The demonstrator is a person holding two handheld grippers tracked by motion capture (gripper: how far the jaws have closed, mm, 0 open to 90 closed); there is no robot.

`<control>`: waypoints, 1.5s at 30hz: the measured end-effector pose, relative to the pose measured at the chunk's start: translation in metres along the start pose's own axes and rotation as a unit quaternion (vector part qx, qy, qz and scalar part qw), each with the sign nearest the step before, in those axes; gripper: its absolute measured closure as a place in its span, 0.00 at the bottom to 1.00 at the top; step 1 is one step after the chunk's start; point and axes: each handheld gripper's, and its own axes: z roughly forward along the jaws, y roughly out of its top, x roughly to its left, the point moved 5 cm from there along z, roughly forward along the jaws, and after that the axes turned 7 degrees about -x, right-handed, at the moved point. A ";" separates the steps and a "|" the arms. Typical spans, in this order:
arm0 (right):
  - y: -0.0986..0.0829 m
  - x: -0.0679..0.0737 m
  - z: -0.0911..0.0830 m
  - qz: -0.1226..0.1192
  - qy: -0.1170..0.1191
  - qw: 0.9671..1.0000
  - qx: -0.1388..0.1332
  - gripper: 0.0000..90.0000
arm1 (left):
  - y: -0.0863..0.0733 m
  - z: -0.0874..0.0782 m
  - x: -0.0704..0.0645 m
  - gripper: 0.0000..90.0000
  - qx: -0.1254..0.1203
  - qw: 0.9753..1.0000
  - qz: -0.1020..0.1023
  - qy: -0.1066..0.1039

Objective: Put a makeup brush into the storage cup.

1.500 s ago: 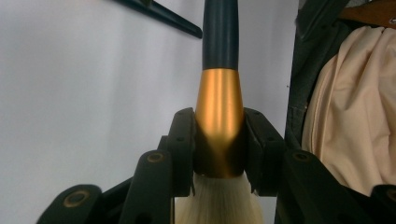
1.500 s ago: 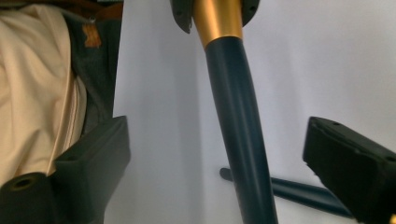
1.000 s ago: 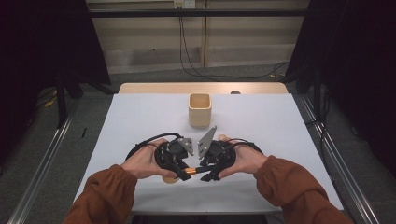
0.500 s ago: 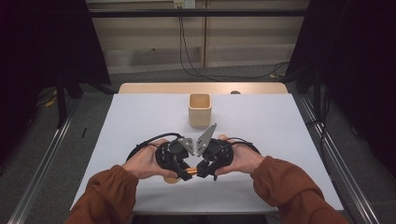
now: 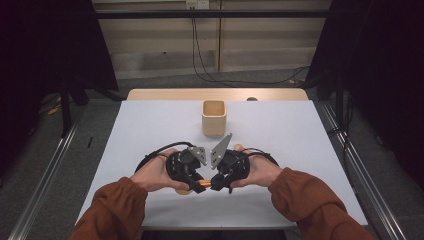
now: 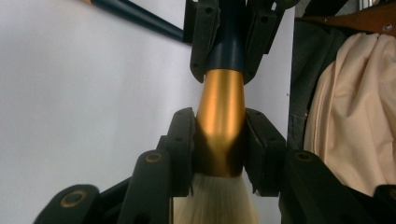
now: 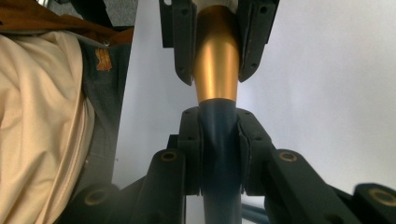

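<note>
Both grippers have drawn slightly closer together since a second ago, and I now see their tips meeting over the near-centre of the white table point(image 5: 150, 125). From above, my left gripper point(image 5: 196, 183) sits in a hand turned inward, its grey plate tilted toward the middle; the forearm in a rust-brown sleeve point(image 5: 112, 210) comes in from the lower left. My right gripper point(image 5: 216, 183) mirrors it, its plate raised higher. Between them lies a makeup brush point(image 5: 205, 183), seen from overhead as no more than a short orange-gold sliver.

My left gripper view gives the detail: the jaws are pressed on the brush's gold ferrule point(image 6: 220, 121), pale bristles point(image 6: 217, 200) spilling toward the camera, and the right gripper's jaws clamp the dark blue handle point(image 6: 227, 46) farther off. My right gripper view shows the reverse, its own jaws pinching the blue handle with the ferrule beyond. A wooden cup point(image 5: 214, 118) stands well apart, toward the table's far side.
</note>
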 end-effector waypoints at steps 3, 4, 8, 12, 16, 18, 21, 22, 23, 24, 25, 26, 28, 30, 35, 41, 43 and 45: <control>0.000 0.000 -0.001 0.002 0.002 1.000 -0.003 0.84 | 0.000 0.000 0.001 0.68 -0.012 1.000 -0.003 0.005; 0.000 0.000 -0.001 0.004 0.002 1.000 -0.004 0.84 | 0.000 -0.001 0.001 0.67 -0.014 1.000 -0.002 0.006; 0.000 0.000 0.000 0.004 -0.001 1.000 -0.005 0.84 | 0.000 0.000 0.001 0.57 -0.037 0.999 -0.016 0.021; -0.002 -0.001 -0.001 0.010 -0.003 1.000 -0.003 0.84 | -0.001 0.001 0.002 0.44 -0.050 0.998 -0.025 0.033; -0.003 -0.003 -0.002 0.014 -0.009 1.000 -0.003 0.84 | -0.003 0.000 0.003 0.33 -0.056 0.997 -0.029 0.049; -0.005 -0.004 -0.004 0.016 -0.009 1.000 -0.004 0.84 | -0.004 -0.001 0.005 0.26 -0.066 0.996 -0.034 0.055; -0.007 -0.004 -0.004 0.020 -0.009 1.000 -0.001 0.84 | -0.006 -0.004 0.009 0.15 -0.079 0.993 -0.043 0.077; -0.008 -0.004 -0.004 0.024 -0.010 1.000 0.000 0.84 | -0.008 -0.005 0.011 0.14 -0.088 0.992 -0.050 0.075; -0.009 -0.004 -0.005 0.029 -0.010 1.000 0.002 0.84 | -0.010 -0.005 0.013 0.11 -0.092 0.991 -0.055 0.080; -0.011 -0.005 -0.006 0.032 -0.011 0.999 -0.001 0.84 | -0.012 -0.006 0.013 0.09 -0.092 0.991 -0.062 0.079; -0.012 -0.005 -0.006 0.035 -0.011 0.999 -0.002 0.84 | -0.015 -0.006 0.015 0.09 -0.093 0.991 -0.061 0.080; -0.013 -0.005 -0.007 0.041 -0.015 0.999 -0.001 0.84 | -0.018 -0.007 0.016 0.08 -0.097 0.989 -0.070 0.087; -0.016 -0.006 -0.009 0.041 -0.018 0.999 -0.002 0.84 | -0.021 -0.009 0.016 0.06 -0.106 0.987 -0.081 0.089; -0.020 -0.006 -0.012 0.052 -0.019 0.998 0.000 0.84 | -0.024 -0.012 0.017 0.06 -0.111 0.986 -0.074 0.096; -0.027 -0.010 -0.016 0.061 -0.029 0.998 -0.005 0.84 | -0.032 -0.020 0.021 0.04 -0.126 0.981 -0.097 0.113; -0.034 -0.011 -0.022 0.076 -0.038 0.996 -0.009 0.84 | -0.043 -0.021 0.020 0.04 -0.138 0.976 -0.111 0.127; -0.037 -0.012 -0.022 0.081 -0.043 0.996 -0.015 0.84 | -0.047 -0.023 0.020 0.04 -0.141 0.974 -0.113 0.137; -0.040 -0.013 -0.023 0.085 -0.048 0.995 -0.021 0.84 | -0.049 -0.024 0.020 0.04 -0.144 0.972 -0.117 0.143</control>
